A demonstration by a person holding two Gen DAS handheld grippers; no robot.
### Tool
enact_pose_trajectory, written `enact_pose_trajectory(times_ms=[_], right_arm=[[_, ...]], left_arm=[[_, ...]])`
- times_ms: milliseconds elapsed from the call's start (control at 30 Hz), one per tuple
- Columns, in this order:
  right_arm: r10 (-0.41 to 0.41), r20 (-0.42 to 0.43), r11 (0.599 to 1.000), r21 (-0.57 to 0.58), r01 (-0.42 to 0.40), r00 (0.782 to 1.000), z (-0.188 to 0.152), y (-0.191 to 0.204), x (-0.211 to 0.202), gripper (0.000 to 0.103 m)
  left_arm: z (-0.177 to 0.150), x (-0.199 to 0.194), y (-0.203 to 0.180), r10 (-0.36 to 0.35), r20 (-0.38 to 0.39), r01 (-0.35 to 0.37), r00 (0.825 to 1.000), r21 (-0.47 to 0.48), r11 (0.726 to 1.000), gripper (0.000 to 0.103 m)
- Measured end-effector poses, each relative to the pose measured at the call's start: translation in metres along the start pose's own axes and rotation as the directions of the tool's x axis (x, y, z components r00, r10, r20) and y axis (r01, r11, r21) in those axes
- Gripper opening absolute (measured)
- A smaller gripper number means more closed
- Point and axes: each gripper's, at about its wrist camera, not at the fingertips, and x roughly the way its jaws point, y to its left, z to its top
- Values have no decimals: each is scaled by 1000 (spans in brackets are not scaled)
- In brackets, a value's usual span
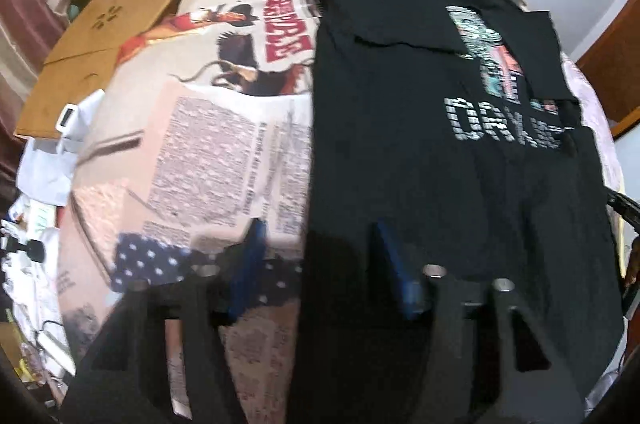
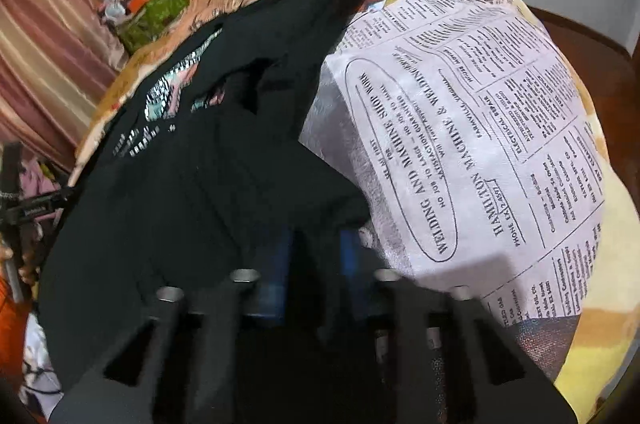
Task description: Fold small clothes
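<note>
A: Where is the black printed cotton T-shirt (image 1: pixel 420 151) lying?

B: It is lying partly folded on the table with the newspaper-print cloth (image 1: pixel 208 143), reaching its near edge. The right tongs (image 2: pixel 316 252) are clamping its hem, tilting steeply downward.

A: And the left tongs (image 1: pixel 316 256)?

B: They are standing apart over the shirt's left edge, gripping nothing. Pulling one-sided is risking a skewed, bunching fold.

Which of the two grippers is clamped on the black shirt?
The right gripper: its blue fingers pinch the black shirt, while the left gripper stands open.
</note>
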Motion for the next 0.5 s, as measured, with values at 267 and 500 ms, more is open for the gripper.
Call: enact_pose_trajectory(times_ms=[267, 500], right_arm=[[13, 128, 1000, -19, -11, 992, -8, 1, -42, 3], [28, 260, 999, -30, -21, 965, 12, 5, -82, 3]], left_arm=[[15, -11, -8, 32, 45, -32, 998, 11, 999, 2], [64, -49, -4, 73, 200, -71, 977, -17, 997, 2]])
